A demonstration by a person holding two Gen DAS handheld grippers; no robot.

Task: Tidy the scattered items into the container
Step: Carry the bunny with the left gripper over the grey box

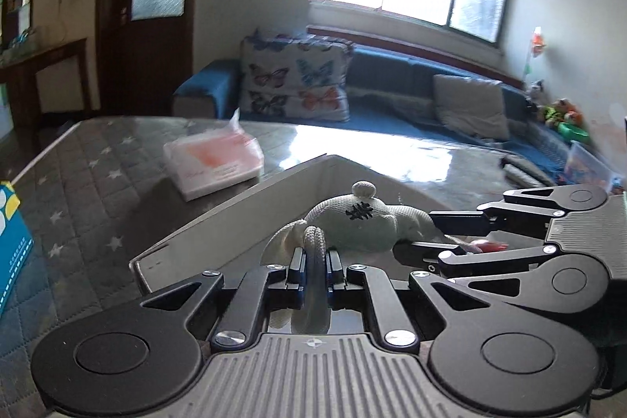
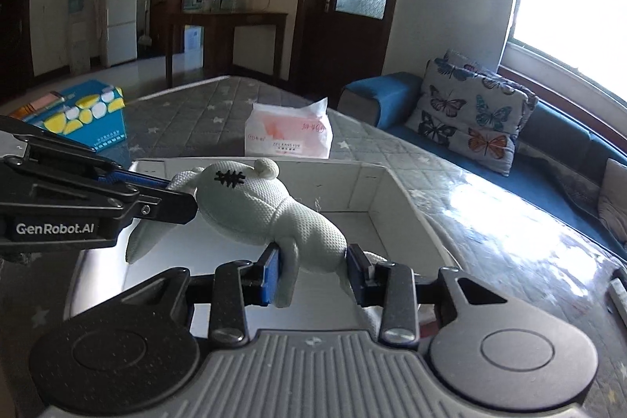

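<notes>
- While both grippers hold 1 soft toy (image 2: 270, 210) above it, a white box (image 2: 376, 190) sits on a quilted table (image 2: 490, 230), ready to receive the toy.
- Gripped at 2 ends, the toy hangs level over the box's open top, likely so it lowers in flat.
- Left gripper (image 1: 313, 271) is clenched on a ropy limb (image 1: 315, 241).
- Right gripper (image 2: 315, 271) has its jaws apart around the toy's lower body (image 2: 313, 241); whether they squeeze it, I cannot tell.
- Tissue pack (image 2: 288, 132) lies beyond the box.
</notes>
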